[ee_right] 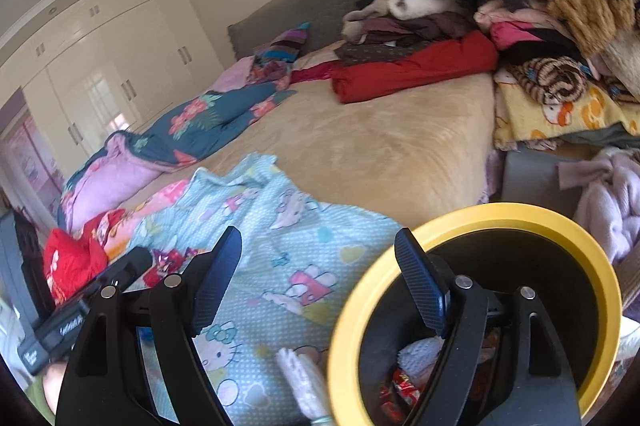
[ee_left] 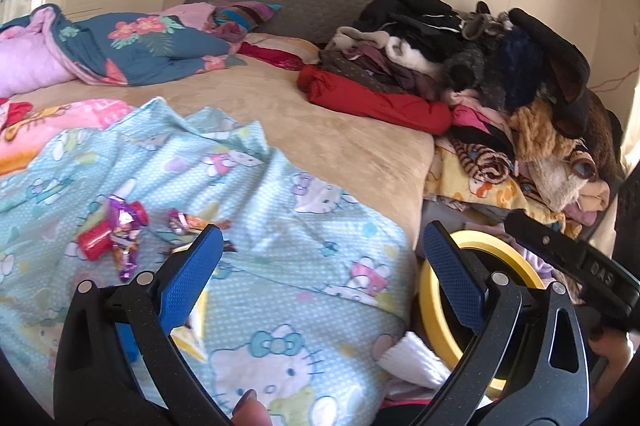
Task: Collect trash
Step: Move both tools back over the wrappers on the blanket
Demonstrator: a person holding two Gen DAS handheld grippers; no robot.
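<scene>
Several candy wrappers in purple and red lie on the light blue Hello Kitty blanket, just left of my left gripper, which is open and empty above the blanket. A yellow-rimmed black trash bin stands beside the bed; it also shows in the left wrist view. Wrappers and a white tissue lie inside it. My right gripper is open and empty, its right finger over the bin's rim. A white crumpled tissue lies on the blanket by the bin. More wrappers show at the left.
The bed has a beige cover. A tall pile of clothes sits at its right side. A floral quilt lies at the far left. White wardrobes line the back wall.
</scene>
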